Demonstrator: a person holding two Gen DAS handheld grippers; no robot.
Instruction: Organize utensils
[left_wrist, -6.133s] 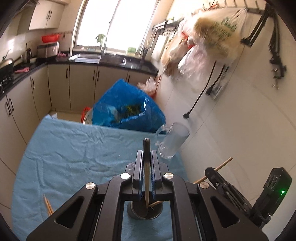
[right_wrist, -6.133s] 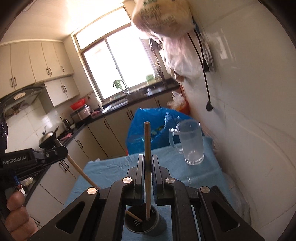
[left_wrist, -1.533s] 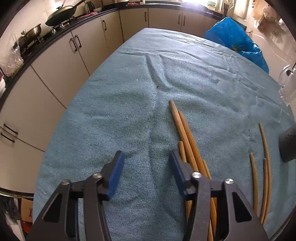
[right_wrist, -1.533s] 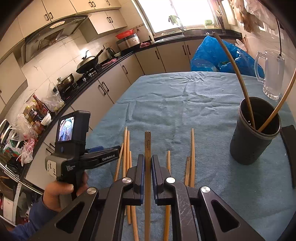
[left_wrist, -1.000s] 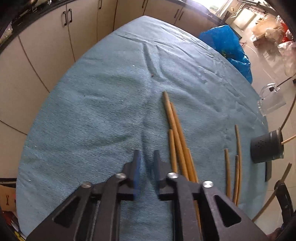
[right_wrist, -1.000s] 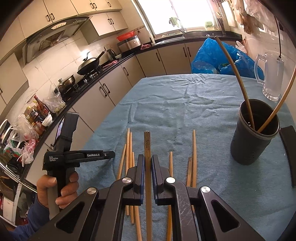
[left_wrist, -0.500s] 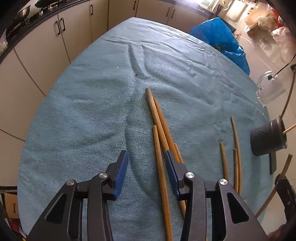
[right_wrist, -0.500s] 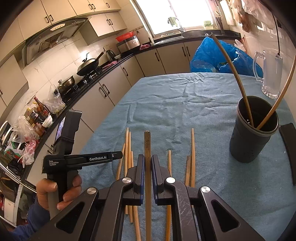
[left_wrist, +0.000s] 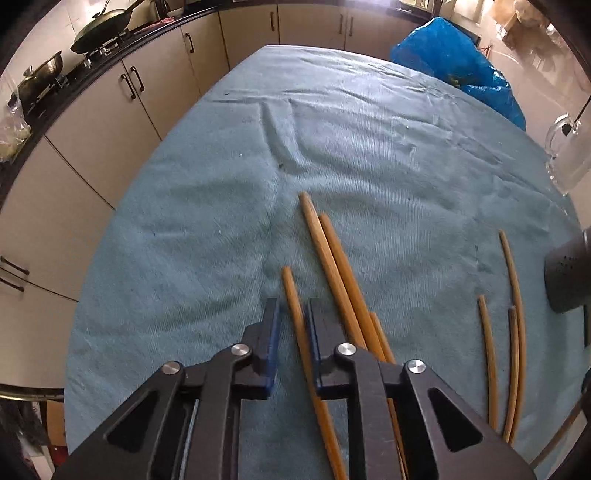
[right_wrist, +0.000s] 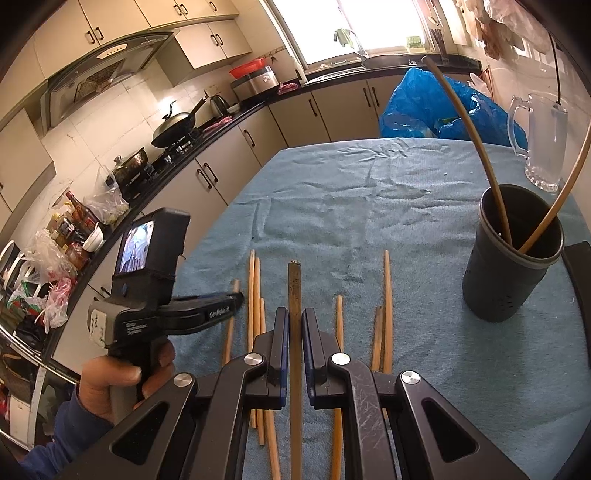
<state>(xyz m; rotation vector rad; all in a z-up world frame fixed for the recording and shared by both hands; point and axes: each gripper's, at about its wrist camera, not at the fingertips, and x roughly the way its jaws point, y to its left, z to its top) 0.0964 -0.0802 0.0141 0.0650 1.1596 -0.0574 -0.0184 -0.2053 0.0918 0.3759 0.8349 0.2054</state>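
Note:
Several wooden chopsticks (left_wrist: 332, 273) lie loose on the blue cloth (left_wrist: 221, 221). My left gripper (left_wrist: 292, 317) points down over the leftmost chopstick (left_wrist: 291, 291). Its jaws are closing with that stick between them: the stick lies against the right pad, and a gap shows at the left pad. From the right wrist view a hand holds the left gripper (right_wrist: 238, 297) low over the sticks (right_wrist: 255, 291). My right gripper (right_wrist: 294, 314) is shut on a darker chopstick (right_wrist: 294, 284), held just above the cloth. The dark holder cup (right_wrist: 509, 273) has two chopsticks leaning in it.
A glass mug (right_wrist: 543, 144) stands behind the holder near the wall. A blue plastic bag (right_wrist: 424, 107) sits past the table's far edge. Kitchen cupboards (left_wrist: 110, 122) run along the left. The holder (left_wrist: 569, 277) shows at the right edge of the left wrist view.
My left gripper opened wider, shifted over the leftmost chopstick, then narrowed its jaws around it. The right gripper kept still with its chopstick.

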